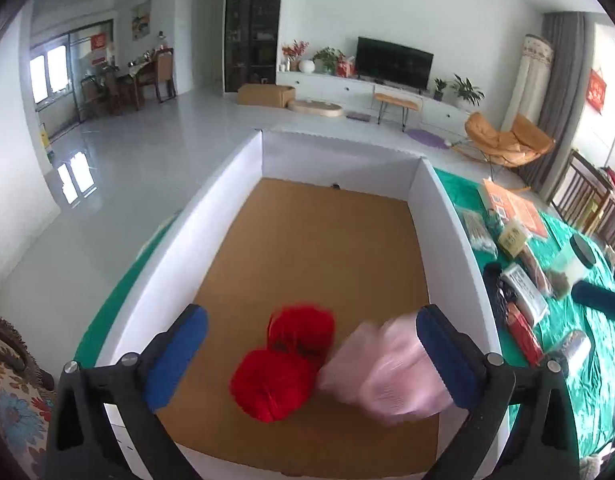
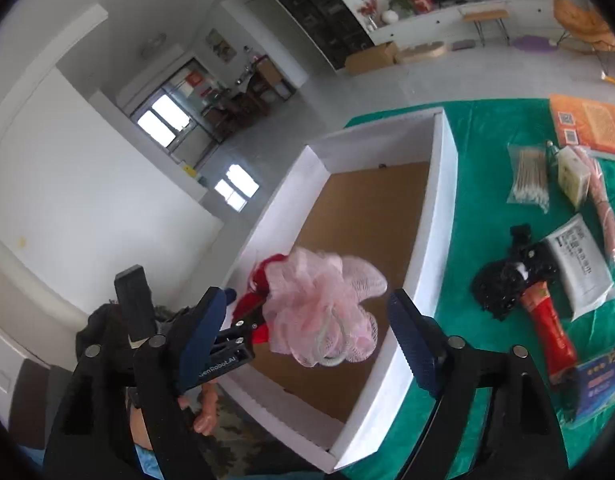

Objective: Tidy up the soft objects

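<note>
L gripper (image 1: 311, 360): jaws spread wide, blue pads clear of everything, nothing clamped. Sits over near end of the white box (image 1: 235, 184), pointing down into it.

R gripper (image 2: 307, 336): jaws wide apart, pads not pressing on anything. Pink mesh bath pouf (image 2: 321, 308) shows in the gap between them, unpinched, blurred in left wrist view; can't tell if it rests on the box floor or is in the air.

Pouf, pink: inside box outline, near end, w/ white cord loop (image 2: 331, 340) at its near side. Just beside the red pom-poms.

Red pom-poms (image 1: 283, 360): two fluffy balls, on brown cardboard floor (image 1: 315, 240) of box, near end, touching each other. Partly hidden behind pouf in right wrist view.

Box: white walls, brown floor, rest of floor bare. Stands on green tablecloth (image 2: 483, 168).

Right of box, on cloth, all outside it:
- cotton swabs, bagged (image 2: 529, 178)
- small cream carton (image 2: 573, 174)
- orange printed sheet (image 2: 591, 128), far end
- black mesh bundle (image 2: 503, 284), near box wall
- silver-white pouch (image 2: 581, 262)
- red tube (image 2: 547, 332), touching black bundle
- blue printed pack (image 2: 599, 376), near edge

Person's hand (image 2: 203, 412): under L gripper, by box's near corner.
</note>
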